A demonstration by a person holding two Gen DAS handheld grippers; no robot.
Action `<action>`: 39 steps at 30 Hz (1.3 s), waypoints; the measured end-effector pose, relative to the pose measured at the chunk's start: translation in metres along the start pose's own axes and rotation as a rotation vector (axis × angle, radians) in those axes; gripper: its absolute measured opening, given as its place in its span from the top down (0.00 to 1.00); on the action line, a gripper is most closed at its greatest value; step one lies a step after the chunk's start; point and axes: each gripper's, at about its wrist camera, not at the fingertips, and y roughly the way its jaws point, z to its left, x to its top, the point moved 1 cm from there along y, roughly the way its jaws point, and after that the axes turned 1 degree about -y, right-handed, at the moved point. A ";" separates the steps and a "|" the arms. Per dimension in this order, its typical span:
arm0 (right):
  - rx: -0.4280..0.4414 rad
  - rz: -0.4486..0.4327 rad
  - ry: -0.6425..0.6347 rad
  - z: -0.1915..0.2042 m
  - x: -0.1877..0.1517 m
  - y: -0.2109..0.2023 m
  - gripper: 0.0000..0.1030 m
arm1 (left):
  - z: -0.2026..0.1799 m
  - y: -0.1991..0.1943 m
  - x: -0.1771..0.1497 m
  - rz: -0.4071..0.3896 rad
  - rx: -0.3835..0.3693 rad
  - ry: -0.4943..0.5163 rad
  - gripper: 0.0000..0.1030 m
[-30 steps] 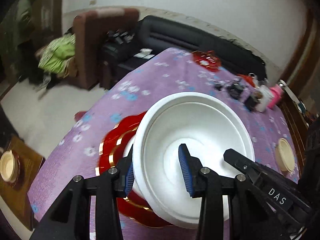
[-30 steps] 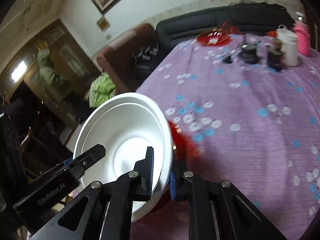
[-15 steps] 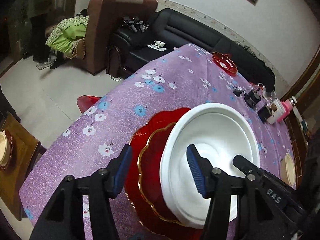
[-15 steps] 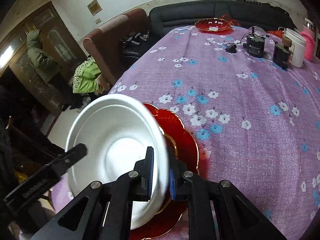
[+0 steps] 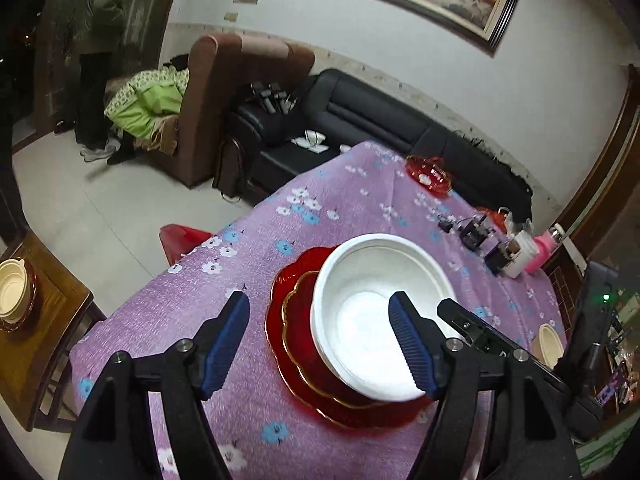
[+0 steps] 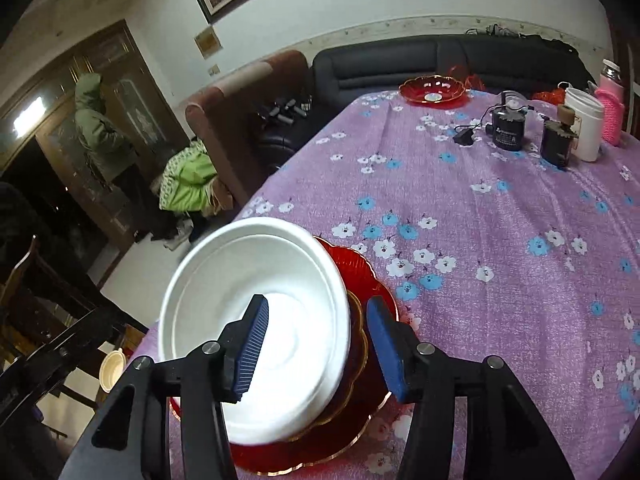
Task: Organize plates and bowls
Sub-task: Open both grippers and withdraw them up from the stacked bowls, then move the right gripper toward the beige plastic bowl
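A white bowl (image 5: 372, 304) (image 6: 256, 304) rests in a smaller red gold-rimmed dish (image 5: 298, 320), which lies on a larger red scalloped plate (image 5: 280, 344) (image 6: 360, 268) on the purple flowered tablecloth. My left gripper (image 5: 320, 340) is open, its blue pads either side of the stack's near edge, touching nothing. My right gripper (image 6: 318, 344) is open too, its jaws straddling the bowl's rim with a gap on each side.
A red glass dish (image 6: 434, 90) (image 5: 428, 172) sits at the table's far end. Black gadgets (image 6: 508, 128), a white cup (image 6: 584, 124) and a pink bottle (image 6: 610, 108) stand at the far right. A cream bowl (image 5: 550, 342) lies by the right edge. The table edge (image 5: 132, 300) drops to the floor at left.
Both grippers have let go of the white bowl and opened. The bowl now rests on the red dishes, and both grippers have pulled back and up.
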 end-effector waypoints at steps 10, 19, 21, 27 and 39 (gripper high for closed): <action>-0.022 -0.070 0.007 -0.008 -0.004 -0.030 0.46 | -0.016 -0.036 -0.013 -0.139 0.058 0.043 0.26; -0.038 -0.099 0.023 -0.008 0.005 -0.037 0.46 | -0.034 -0.047 -0.021 -0.202 0.082 0.098 0.24; -0.042 -0.121 0.041 -0.014 0.012 -0.046 0.46 | -0.036 -0.048 -0.022 -0.199 0.075 0.113 0.22; -0.122 -0.237 0.064 -0.031 0.072 -0.091 0.46 | -0.031 -0.059 -0.023 -0.163 0.008 0.066 0.21; -0.123 -0.167 -0.003 -0.033 0.008 -0.084 0.31 | -0.052 -0.066 -0.036 -0.153 -0.059 0.114 0.19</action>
